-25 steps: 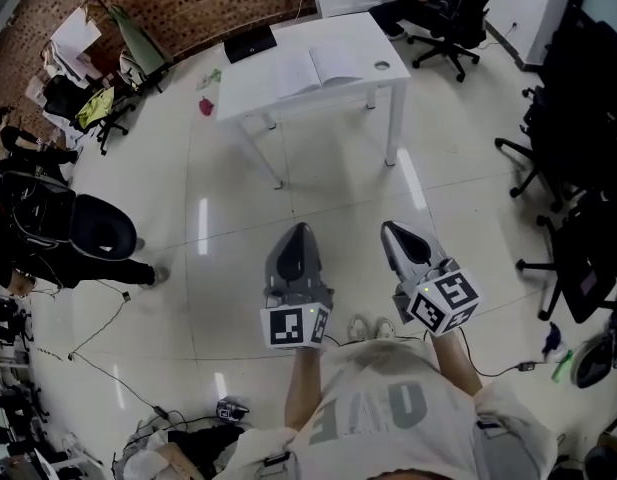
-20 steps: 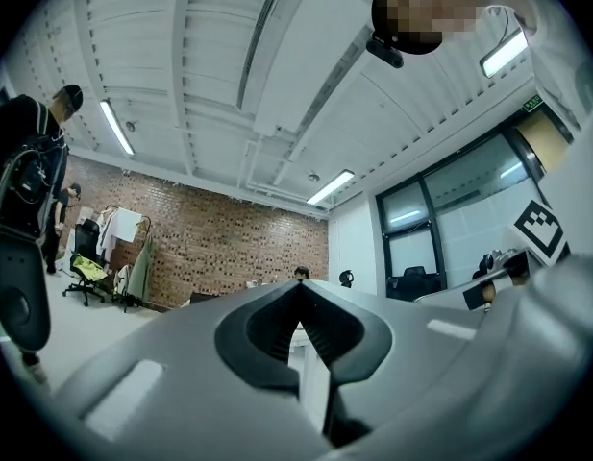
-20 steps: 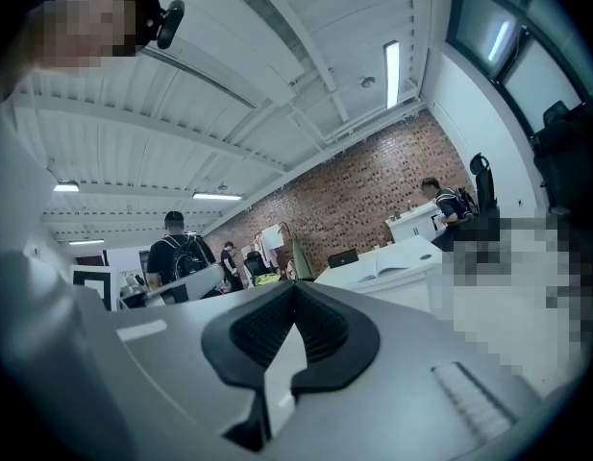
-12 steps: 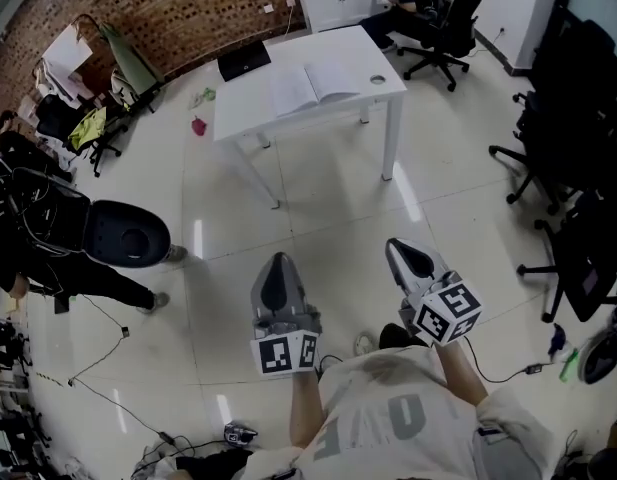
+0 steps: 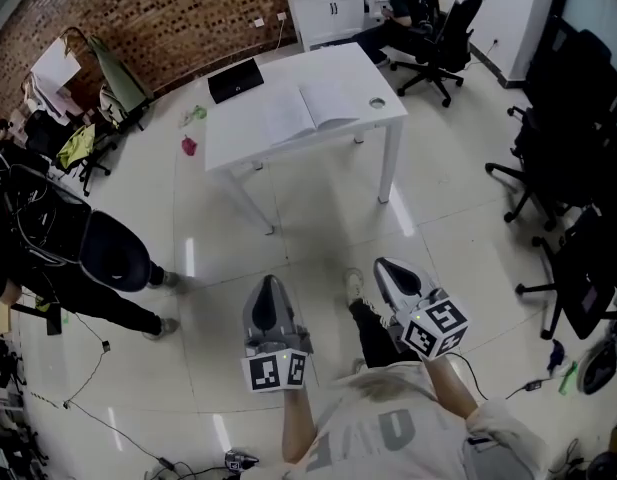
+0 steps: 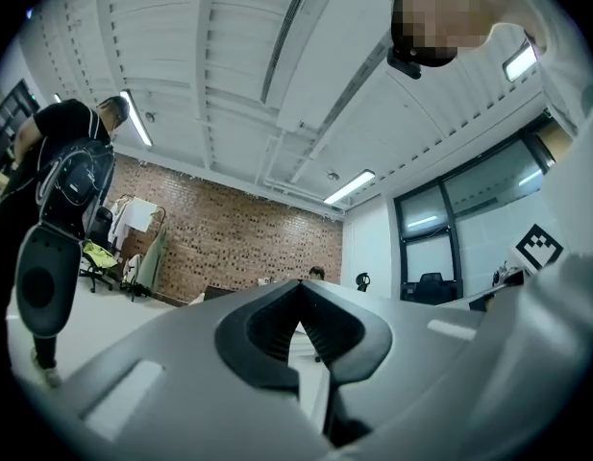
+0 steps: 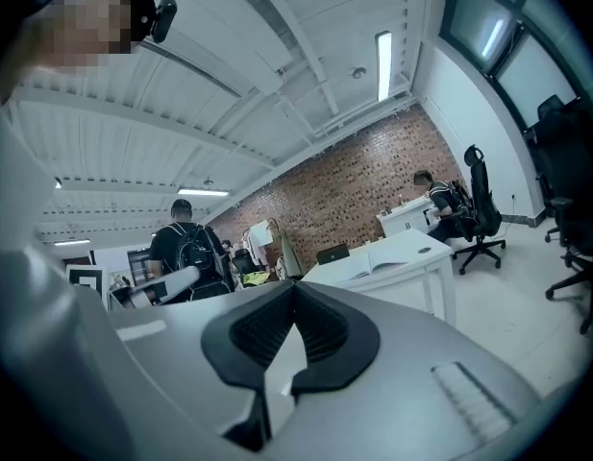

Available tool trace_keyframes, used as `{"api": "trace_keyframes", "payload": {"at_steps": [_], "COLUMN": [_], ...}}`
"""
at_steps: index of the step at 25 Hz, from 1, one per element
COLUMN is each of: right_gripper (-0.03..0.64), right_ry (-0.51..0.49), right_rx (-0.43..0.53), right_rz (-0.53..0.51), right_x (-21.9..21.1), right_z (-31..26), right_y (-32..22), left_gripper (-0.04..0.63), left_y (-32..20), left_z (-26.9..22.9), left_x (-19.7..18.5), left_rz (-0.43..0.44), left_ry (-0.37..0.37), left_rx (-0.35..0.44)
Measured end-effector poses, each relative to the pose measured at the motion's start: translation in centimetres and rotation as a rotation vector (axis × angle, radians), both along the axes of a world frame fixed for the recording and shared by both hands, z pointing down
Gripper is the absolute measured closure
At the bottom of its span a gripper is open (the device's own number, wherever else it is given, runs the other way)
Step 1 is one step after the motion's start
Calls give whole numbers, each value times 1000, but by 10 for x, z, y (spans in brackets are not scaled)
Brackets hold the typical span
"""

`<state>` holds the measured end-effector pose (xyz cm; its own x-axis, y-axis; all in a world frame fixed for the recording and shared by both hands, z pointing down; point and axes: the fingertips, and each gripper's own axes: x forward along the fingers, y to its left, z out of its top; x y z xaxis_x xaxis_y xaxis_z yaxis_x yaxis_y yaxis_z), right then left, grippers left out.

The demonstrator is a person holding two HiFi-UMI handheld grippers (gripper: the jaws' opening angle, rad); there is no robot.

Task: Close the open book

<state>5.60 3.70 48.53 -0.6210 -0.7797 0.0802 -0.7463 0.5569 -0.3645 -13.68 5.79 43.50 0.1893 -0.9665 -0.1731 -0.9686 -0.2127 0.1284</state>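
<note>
Close in front of the person, left gripper [image 5: 269,283] and right gripper [image 5: 386,268]: fingers pressed together on both, nothing pinched. Both are well apart from the counter [image 5: 363,63]. The book [image 5: 303,111] lies open by the counter's near edge, white pages spread flat. My read: nothing done yet, approach and closing both left.

The white book [image 5: 304,113] lies open, flat on the white table [image 5: 348,71]

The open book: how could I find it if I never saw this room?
Find the white rectangular table near the brown brick wall. The white open book lies mid-table, pages spread. Its neighbour, the flat black laptop, is dark and sits nearer the wall.
</note>
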Motion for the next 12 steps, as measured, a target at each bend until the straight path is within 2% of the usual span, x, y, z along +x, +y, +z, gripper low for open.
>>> {"api": "trace_keyframes", "payload": {"at_steps": [3, 7, 12], "right_gripper": [612, 612, 612], "right_ry": [-12, -31, -17], "right_rx": [-4, 41, 93], "right_rz": [4, 3, -28], "right_x": [-5, -19, -50], "right_z": [8, -4, -24], "right_y": [-49, -154, -281], "left_gripper": [584, 584, 583], "left_y": [-50, -155, -285], "left_z": [8, 9, -1], "left_x": [3, 1, -5], "left_rz": [30, 58, 108], "left_ry": [-5, 0, -76], "left_rx": [-9, -18, 13]}}
